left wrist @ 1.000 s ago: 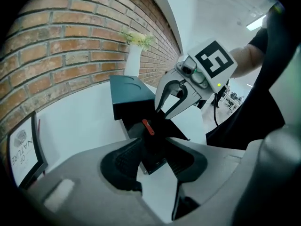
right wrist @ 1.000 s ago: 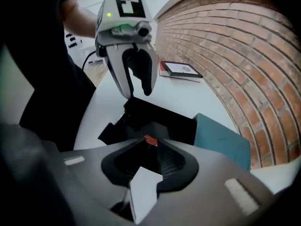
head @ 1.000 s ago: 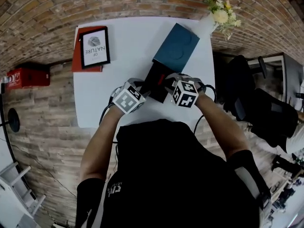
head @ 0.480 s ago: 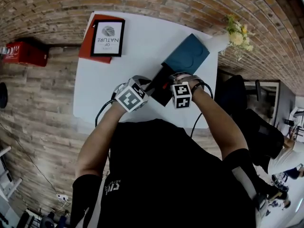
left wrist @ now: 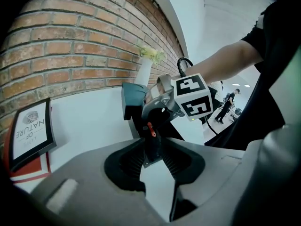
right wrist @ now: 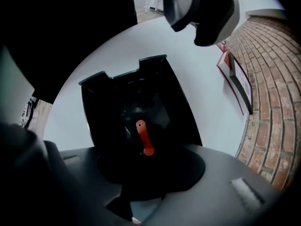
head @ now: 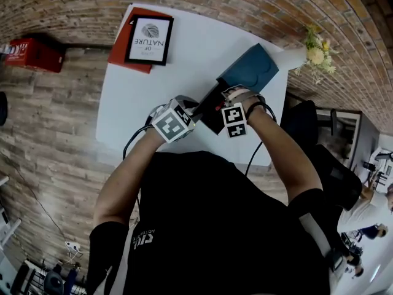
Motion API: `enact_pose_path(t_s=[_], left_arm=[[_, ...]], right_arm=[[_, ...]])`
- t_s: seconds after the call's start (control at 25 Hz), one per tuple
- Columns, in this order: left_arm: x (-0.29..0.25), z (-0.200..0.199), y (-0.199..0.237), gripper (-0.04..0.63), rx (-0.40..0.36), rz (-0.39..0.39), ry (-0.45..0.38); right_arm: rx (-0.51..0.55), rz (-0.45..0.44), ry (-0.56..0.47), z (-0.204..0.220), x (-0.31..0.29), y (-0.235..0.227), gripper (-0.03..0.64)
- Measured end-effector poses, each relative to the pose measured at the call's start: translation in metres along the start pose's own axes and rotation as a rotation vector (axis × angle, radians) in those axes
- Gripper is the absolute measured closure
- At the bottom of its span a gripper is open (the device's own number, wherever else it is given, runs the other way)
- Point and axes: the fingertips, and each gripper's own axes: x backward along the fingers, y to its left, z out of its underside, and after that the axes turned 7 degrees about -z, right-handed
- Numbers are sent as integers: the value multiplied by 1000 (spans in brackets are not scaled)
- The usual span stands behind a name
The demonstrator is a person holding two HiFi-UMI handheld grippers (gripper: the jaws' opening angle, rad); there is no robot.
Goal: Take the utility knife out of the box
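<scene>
The black box (head: 207, 110) lies open on the white table (head: 184, 60), and its teal lid (head: 249, 72) rests beside it at the far end. The utility knife (left wrist: 151, 138), black with an orange slider (left wrist: 150, 129), sticks up over the box (right wrist: 127, 95). My left gripper (head: 194, 109) comes in from the left. Its jaws are closing, and the pads of the left gripper (left wrist: 153, 155) press on the knife's near end. My right gripper (head: 223, 105) points steeply down over the box. Its jaws are opening, with the orange slider (right wrist: 143, 138) showing in front of the right gripper (right wrist: 143, 167).
A framed print (head: 149, 40) on a red book lies at the table's far left corner. A white vase with flowers (head: 314, 49) stands past the lid at the right edge. A red object (head: 34, 54) sits on the wooden floor to the left. A brick wall runs behind the table.
The right gripper has rolled, so its marker cube shows another face, and it has sunk a little over the box. The left gripper has hardly moved. The head view has swung.
</scene>
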Motion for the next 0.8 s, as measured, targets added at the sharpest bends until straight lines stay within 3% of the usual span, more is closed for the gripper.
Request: enact_pose_path(t_s=[0.16,0.32,0.4,0.6,0.8], left_arm=[[2,1,5,483,13,-8,-7],[3,4,8,489,20,-22,-5],[4,1,9,489,24,-34,-14],[0,1,7,495,39,-44,-15],[-2,4,0,495,34,-45,2]], right_arm=[[106,6,58,0,-3,4,459],[192,-49,116,-4,-8,11,510],[141,-88,95,-3,-9,18,565],[45,-90,28,-2,-7,18,565],[-139,-131,-198,-30,9,23,565]])
